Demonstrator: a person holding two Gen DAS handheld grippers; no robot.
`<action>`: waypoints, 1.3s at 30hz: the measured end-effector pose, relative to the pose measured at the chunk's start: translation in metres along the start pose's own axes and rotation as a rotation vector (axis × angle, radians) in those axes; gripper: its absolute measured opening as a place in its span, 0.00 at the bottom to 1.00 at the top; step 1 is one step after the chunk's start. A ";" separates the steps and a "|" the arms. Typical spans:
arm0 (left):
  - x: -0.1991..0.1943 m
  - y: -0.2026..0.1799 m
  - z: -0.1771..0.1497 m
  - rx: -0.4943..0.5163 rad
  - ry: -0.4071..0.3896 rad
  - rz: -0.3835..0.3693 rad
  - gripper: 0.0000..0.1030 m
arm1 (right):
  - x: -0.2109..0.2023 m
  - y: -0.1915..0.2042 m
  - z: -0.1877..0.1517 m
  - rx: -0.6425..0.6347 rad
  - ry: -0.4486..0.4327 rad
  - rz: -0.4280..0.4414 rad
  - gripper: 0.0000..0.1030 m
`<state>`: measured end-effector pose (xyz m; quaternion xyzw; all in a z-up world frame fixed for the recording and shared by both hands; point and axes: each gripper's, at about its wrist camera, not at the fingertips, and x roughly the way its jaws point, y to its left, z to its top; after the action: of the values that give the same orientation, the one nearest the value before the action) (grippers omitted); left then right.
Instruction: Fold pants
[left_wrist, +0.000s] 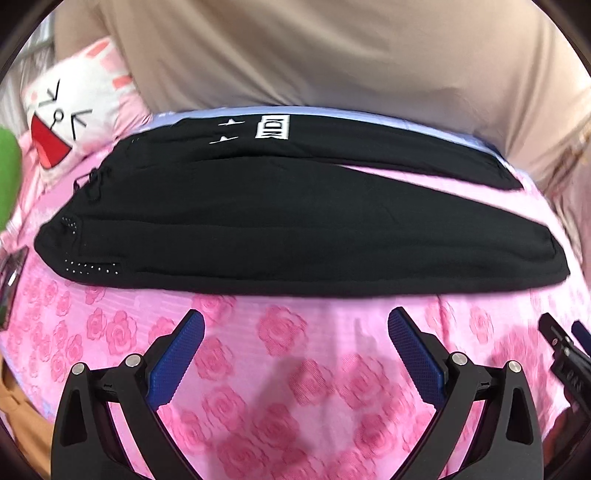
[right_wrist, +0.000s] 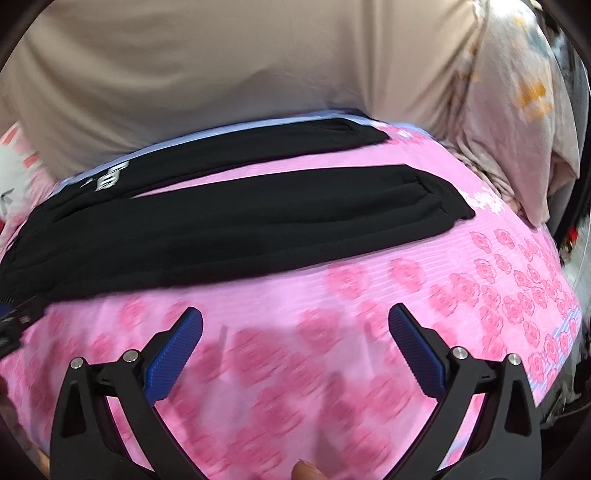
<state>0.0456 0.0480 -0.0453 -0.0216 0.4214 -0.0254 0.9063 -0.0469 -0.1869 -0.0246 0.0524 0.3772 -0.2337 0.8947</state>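
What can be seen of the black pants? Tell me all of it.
The black pants look like soft knit and lie flat and unfolded on the pink rose-print bedspread. The waist, with drawstring and dotted patches, lies left; the two legs run right, parted by a wedge of pink. The far leg bears white print. Neither gripper touches them.

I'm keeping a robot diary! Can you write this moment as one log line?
step: before grasp | pants: flat on pink bedspread, legs apart, unfolded | left gripper: open, empty | right gripper: open, empty

Both wrist views low over the bed, facing across it, sharing the pants (left_wrist: 258, 229).
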 end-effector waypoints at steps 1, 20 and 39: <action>0.002 0.005 0.004 -0.010 -0.005 0.005 0.95 | 0.009 -0.012 0.008 0.014 0.002 -0.010 0.96; 0.116 0.192 0.238 -0.170 -0.082 0.147 0.93 | 0.227 -0.123 0.264 0.069 -0.024 0.043 0.95; 0.260 0.343 0.309 -0.498 0.142 0.296 0.36 | 0.330 -0.108 0.300 0.063 0.093 0.154 0.32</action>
<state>0.4589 0.3789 -0.0648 -0.1800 0.4756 0.2096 0.8351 0.2990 -0.4884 -0.0335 0.1201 0.4054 -0.1733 0.8895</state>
